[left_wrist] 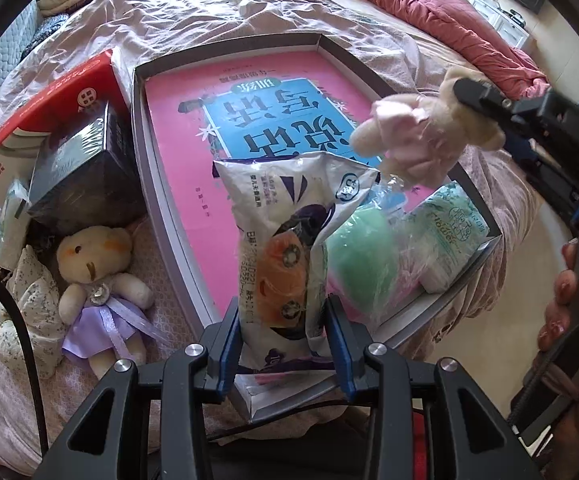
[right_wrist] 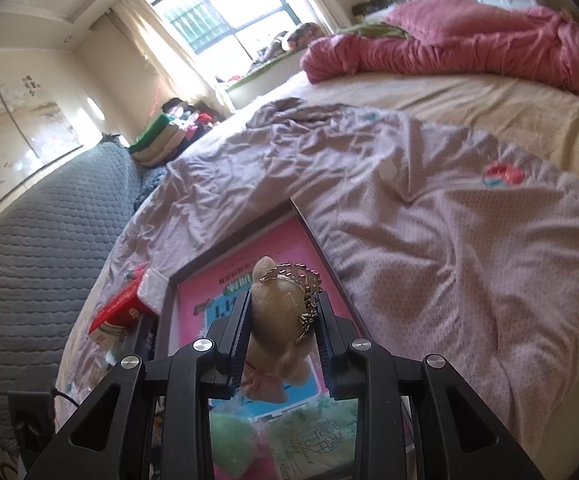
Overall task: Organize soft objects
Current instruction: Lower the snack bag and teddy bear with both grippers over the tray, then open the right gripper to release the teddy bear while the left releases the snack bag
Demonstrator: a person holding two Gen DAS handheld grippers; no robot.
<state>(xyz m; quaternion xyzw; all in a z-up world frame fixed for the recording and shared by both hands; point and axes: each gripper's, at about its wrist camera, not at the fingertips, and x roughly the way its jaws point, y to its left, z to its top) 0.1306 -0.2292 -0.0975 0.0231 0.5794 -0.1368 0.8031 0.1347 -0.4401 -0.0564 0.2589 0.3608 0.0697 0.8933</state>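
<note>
Wrinkled lilac cotton bedsheet (right_wrist: 429,216) covers most of the bed, with a bunched rose-pink quilt (right_wrist: 469,40) in the upper right and a bright window (right_wrist: 225,12) at upper centre. A shallow grey tray (left_wrist: 139,128) sits mid-frame, lined with a pink book. The left gripper (left_wrist: 285,344) is clamped on a white plastic snack bag (left_wrist: 289,240) standing in the tray. The right gripper (right_wrist: 281,336) pinches a small beige plush bear in a pink dress (left_wrist: 421,136), up in the air over the tray's right side. Another purple-dressed bear (left_wrist: 97,276) lies lower left.
</note>
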